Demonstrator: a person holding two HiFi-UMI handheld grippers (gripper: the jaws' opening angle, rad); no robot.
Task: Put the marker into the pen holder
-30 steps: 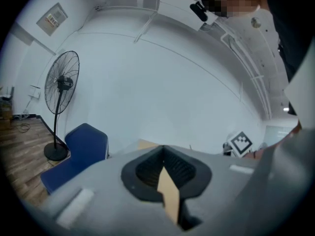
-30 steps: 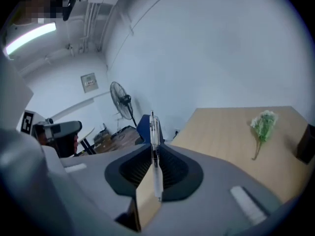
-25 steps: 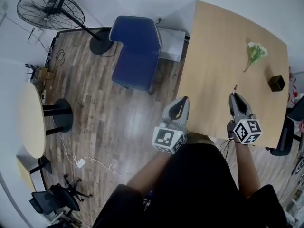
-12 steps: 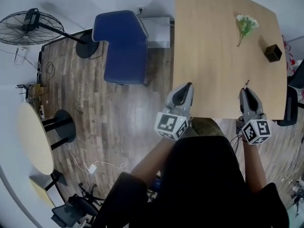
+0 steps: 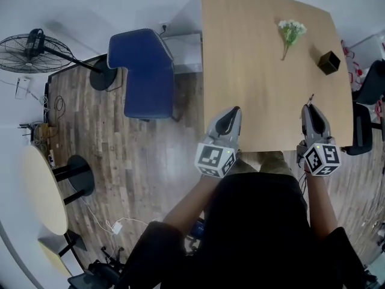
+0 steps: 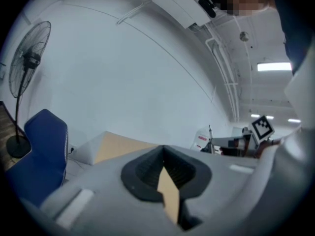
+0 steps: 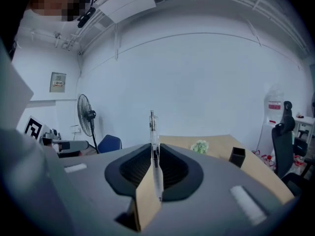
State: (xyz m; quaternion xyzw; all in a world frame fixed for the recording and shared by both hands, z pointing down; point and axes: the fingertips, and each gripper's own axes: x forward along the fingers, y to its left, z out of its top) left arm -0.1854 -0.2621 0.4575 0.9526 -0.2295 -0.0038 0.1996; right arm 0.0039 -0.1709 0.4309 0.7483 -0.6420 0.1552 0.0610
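Note:
My right gripper (image 5: 311,109) is shut on a thin clear marker (image 5: 311,99), which sticks out past the fingertips over the near edge of the wooden table (image 5: 252,71). In the right gripper view the marker (image 7: 152,127) stands upright between the pads of that gripper (image 7: 155,154). The small black pen holder (image 5: 329,62) stands far right on the table, beyond the right gripper, and appears again (image 7: 237,156) ahead to the right. My left gripper (image 5: 230,113) hovers at the table's near left edge, its jaws together with nothing in them (image 6: 163,154).
A sprig of white flowers (image 5: 290,32) lies at the back of the table, left of the pen holder. A blue chair (image 5: 147,71) stands left of the table, with a floor fan (image 5: 36,44) beyond it. A black office chair (image 5: 362,131) is at the right edge.
The view has swung so the table lies straighter ahead and nearer the middle. Both grippers keep their places at the near edge, and the right one still holds the marker.

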